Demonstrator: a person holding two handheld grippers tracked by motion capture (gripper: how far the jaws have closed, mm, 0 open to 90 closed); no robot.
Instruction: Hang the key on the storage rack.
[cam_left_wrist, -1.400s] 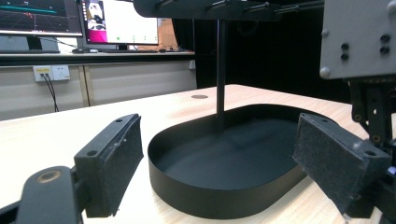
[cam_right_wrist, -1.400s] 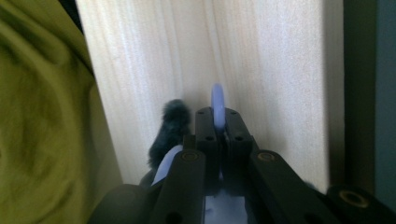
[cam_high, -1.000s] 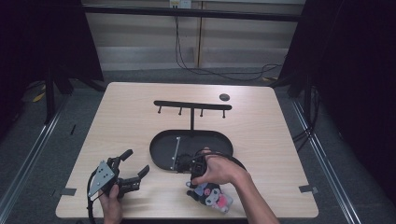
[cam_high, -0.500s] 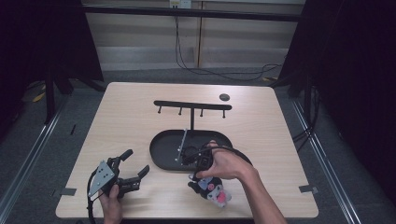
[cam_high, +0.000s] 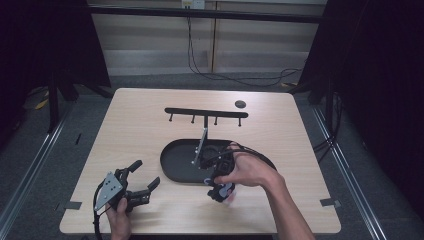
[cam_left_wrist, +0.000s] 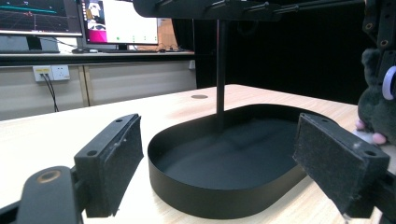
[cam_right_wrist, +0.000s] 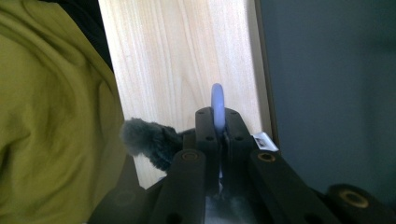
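- Right gripper is clamped tight on the plush toy's lilac ring, toy dangling near the tray.
- Left gripper waits wide open, empty.
- Next, probably: ring onto a rack peg.

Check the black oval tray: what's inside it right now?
Inside the black oval tray, the stand's post rises from a bare dark floor in the left hand-held gripper view. From above, the right hand covers its right part.

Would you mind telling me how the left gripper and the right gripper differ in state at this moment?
The left gripper has its jaws spread wide with nothing between them; the right gripper is clamped shut on a pale blue ring attached to a grey plush toy. The left sits low by the table; the right is raised. Both have black padded jaws.
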